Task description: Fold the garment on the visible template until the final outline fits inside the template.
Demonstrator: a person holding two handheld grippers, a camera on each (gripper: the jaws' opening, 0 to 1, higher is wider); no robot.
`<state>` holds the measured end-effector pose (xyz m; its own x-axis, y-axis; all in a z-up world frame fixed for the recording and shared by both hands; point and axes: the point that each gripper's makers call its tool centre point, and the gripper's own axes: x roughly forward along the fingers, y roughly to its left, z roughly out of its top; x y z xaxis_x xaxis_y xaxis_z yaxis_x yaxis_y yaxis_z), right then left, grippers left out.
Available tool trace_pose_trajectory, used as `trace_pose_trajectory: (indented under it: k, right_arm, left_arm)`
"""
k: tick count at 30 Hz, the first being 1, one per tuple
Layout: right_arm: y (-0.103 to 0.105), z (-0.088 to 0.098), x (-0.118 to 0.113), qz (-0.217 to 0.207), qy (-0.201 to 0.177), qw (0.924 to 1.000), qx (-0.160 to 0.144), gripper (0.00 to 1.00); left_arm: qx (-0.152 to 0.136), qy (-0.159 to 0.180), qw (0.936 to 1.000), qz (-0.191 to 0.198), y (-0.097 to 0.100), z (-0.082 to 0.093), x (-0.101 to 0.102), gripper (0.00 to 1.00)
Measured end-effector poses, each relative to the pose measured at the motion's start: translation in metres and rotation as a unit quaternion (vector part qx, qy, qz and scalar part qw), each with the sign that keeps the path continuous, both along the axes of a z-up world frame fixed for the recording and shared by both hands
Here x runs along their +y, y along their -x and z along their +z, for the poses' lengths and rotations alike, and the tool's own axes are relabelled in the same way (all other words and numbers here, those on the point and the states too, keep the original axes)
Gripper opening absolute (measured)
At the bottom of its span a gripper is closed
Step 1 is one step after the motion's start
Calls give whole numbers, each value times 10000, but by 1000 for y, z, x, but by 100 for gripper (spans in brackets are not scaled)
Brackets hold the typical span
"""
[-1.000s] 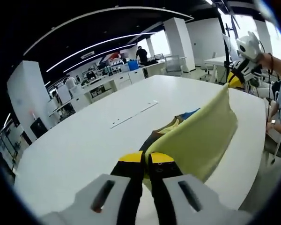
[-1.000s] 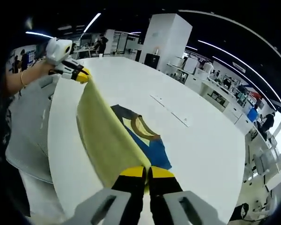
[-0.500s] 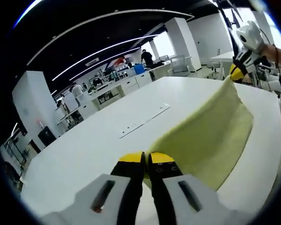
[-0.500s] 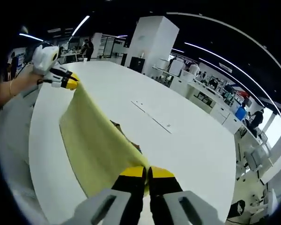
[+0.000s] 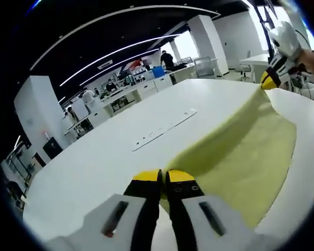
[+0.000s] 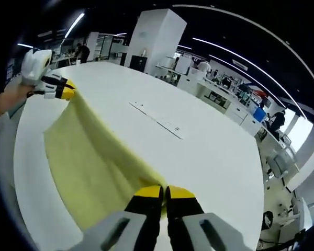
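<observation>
Yellow garment (image 5: 235, 157) hung stretched over the white worktop (image 5: 104, 157), left claw (image 5: 163, 178) and right claw (image 6: 164, 192) each clamped on an edge; mid-fold, I judged laying it flat came next.

Garment (image 5: 240, 157) stretched between both tools, above table (image 5: 104, 162)

text: none legible — labels: none | signs: too small to read

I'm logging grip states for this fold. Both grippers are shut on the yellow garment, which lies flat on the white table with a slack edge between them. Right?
Not quite. The edge of the yellow garment is stretched taut between the left gripper and right gripper, lifted above the white table, as the right gripper view shows. Both grippers are indeed shut on it.
</observation>
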<state>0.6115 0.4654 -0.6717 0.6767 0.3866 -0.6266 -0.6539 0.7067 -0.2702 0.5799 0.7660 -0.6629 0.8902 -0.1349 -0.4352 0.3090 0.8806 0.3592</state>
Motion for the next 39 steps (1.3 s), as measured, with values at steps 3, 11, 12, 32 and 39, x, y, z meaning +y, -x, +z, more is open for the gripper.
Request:
trace_pose_trajectory:
  k: [3, 11, 12, 32, 39]
  right_arm:
    - [-7, -15, 2, -35, 20, 9999, 120, 0]
    - [-20, -52, 4, -113, 57, 9995, 301, 0]
    - [-22, -56, 5, -105, 48, 9995, 308, 0]
    - [-37, -101, 7, -151, 163, 9980, 584, 1]
    - [-30, -97, 3, -355, -49, 9968, 713, 24]
  left_arm:
    - [103, -102, 9999, 3, -5, -15, 1, 1]
    - [303, 65, 9995, 104, -17, -51, 5, 1]
    - [329, 97, 9993, 131, -18, -54, 7, 1]
    - [426, -253, 9988, 55, -29, -93, 20, 21]
    - [493, -169, 9986, 27, -26, -89, 27, 36]
